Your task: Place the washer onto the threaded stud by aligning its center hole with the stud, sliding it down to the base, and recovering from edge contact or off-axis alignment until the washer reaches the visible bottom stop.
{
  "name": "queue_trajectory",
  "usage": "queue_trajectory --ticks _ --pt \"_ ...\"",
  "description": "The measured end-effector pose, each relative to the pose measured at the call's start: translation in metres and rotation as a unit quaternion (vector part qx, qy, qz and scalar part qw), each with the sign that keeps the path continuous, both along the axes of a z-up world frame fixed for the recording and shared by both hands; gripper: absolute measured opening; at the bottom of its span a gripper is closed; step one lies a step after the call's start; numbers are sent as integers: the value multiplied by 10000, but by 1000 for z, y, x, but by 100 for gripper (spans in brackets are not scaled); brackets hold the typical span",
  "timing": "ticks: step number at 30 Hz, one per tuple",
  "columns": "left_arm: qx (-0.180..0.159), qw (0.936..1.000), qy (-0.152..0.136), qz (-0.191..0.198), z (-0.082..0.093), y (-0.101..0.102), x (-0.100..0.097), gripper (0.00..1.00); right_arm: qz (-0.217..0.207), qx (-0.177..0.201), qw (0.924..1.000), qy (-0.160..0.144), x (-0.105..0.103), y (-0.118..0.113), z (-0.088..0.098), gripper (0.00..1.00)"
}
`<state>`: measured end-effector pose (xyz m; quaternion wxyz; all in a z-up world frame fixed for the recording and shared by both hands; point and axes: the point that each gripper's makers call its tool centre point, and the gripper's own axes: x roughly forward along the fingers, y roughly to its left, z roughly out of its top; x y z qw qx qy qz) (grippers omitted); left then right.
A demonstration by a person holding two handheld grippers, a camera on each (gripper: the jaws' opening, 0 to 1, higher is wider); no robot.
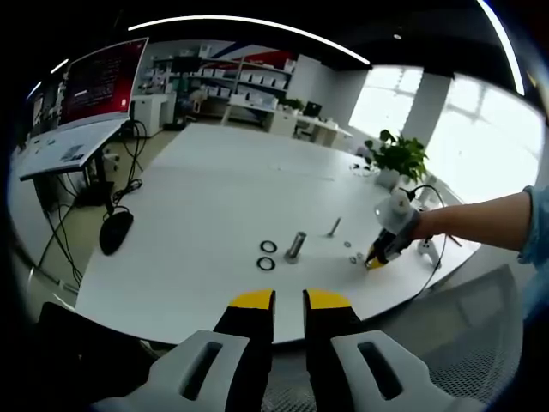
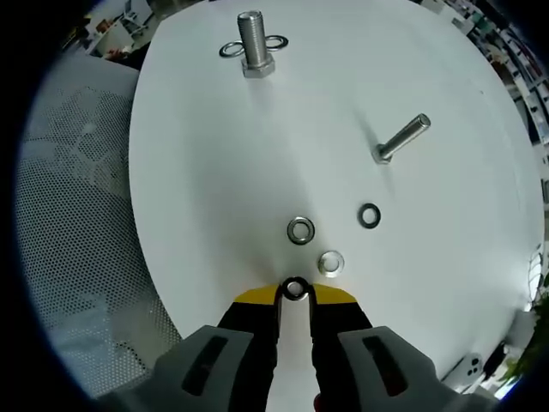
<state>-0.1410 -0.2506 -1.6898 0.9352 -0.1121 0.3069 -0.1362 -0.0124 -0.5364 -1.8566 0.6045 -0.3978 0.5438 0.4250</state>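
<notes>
The right tool (image 2: pixel 295 293) sits low over the white tabletop (image 2: pixel 214 189), its yellow-tipped jaws closing on a small dark washer (image 2: pixel 295 288) held on edge between the tips; it looks gripped, though whether it has left the surface cannot be told; 3 more loose rings lie just beyond it, 2 pale ones (image 2: pixel 301 230) (image 2: pixel 330 263) and 1 dark one (image 2: pixel 369 215). The upright stud (image 2: pixel 252 43) stands well apart at the far side of the tabletop, with 2 rings lying at its base (image 2: pixel 232 49); a second bolt (image 2: pixel 401 137) lies on its side off to the right. The left tool (image 1: pixel 288 302) hangs back from the edge with its jaws a little apart and nothing between them; from there the stud (image 1: pixel 296 246) shows with 2 dark rings (image 1: pixel 268 255) beside it. To do this well, I judge the grip should be firm on the rim only, leaving the hole free; lift straight, carry over the stud, turn the washer flat, centre the hole on the tip, then lower gently; if an edge catches, back off slightly and re-level rather than push.
</notes>
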Motion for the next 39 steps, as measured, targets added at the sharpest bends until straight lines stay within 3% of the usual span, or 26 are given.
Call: queue_trajectory --ticks 39 --pt "4 10000 33 -37 -1 -1 0 10 17 -51 10000 74 0 0 0 15"
